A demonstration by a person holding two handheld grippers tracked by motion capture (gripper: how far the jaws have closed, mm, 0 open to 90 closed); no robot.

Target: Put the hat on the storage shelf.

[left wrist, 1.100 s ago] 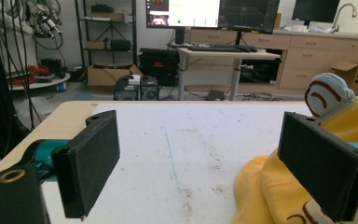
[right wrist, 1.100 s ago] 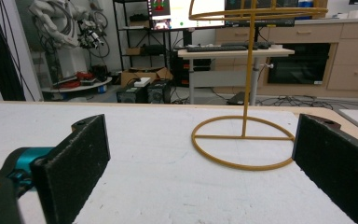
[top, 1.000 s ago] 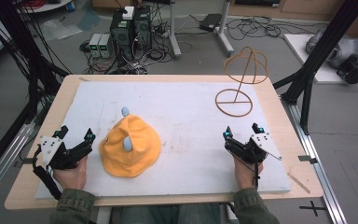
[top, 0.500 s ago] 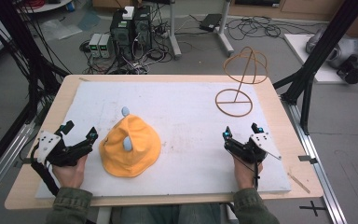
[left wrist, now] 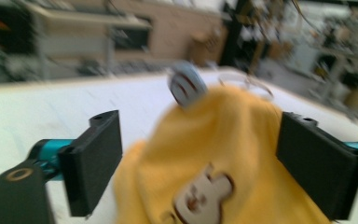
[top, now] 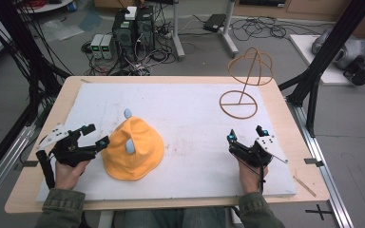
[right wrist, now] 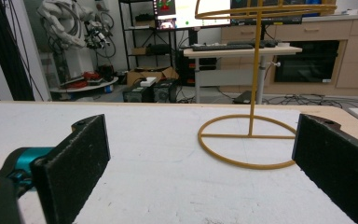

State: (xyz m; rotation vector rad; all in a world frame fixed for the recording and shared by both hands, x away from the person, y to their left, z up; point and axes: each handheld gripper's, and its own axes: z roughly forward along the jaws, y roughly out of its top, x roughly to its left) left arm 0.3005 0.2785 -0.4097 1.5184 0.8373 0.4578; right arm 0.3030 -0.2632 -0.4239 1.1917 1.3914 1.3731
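My left gripper has jaws spread wide, just beside a soft yellow hat lying left of centre on the table. It looks light and floppy; I'd pinch its brim. Right gripper also spread, facing the wire stand

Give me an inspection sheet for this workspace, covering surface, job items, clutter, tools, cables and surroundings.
Surface: white mat on a wooden table, faint scuffs.
Job's things: yellow hat with small blue-grey ears, lying left of centre; wire hat stand upright at far right.
Clutter: nothing seen on the mat.
Tools: left tool open, jaws pointing at the hat, not gripping it; right tool open, nothing between the jaws, aimed toward the stand.
Cables: tangled leads on the floor beyond the table.
Surroundings: computer towers, black frame posts, grey floor.
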